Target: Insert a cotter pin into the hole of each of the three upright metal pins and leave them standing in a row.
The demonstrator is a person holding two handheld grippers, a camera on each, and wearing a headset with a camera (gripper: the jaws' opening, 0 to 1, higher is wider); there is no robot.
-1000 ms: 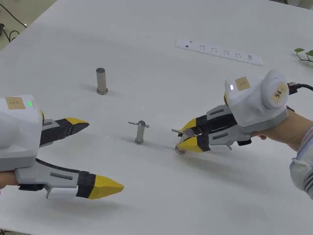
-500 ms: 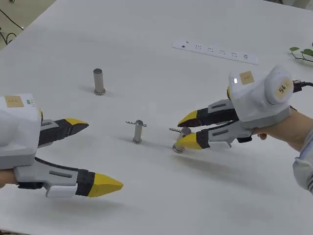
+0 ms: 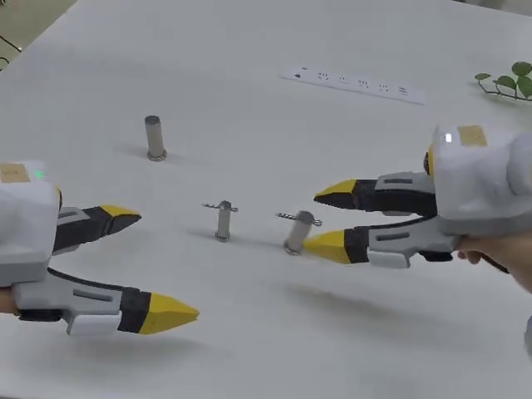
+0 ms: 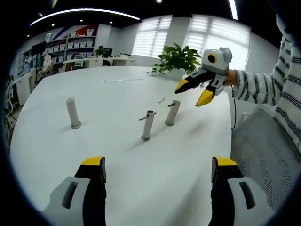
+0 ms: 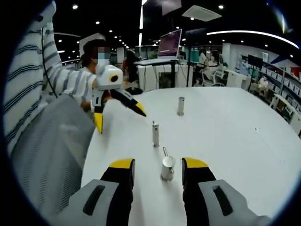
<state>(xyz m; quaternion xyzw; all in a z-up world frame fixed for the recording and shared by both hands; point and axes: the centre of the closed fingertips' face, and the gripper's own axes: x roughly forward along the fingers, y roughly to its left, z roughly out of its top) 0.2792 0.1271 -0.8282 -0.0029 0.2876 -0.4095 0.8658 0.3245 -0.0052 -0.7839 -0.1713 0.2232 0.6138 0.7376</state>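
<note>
Two pins, the middle pin [image 3: 223, 221] and the right pin [image 3: 297, 233] at the tips of the wide-open right gripper [image 3: 312, 220], are carrying cotters [image 3: 218, 206], while the left pin [image 3: 154, 137] is standing bare and the left gripper [image 3: 166, 266] is hovering open, empty.

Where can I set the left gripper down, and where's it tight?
Bare table lies between the far pin and the power strip, and between the left gripper and right gripper. Crowded: middle pin and right pin, at the right gripper's tips.
</note>
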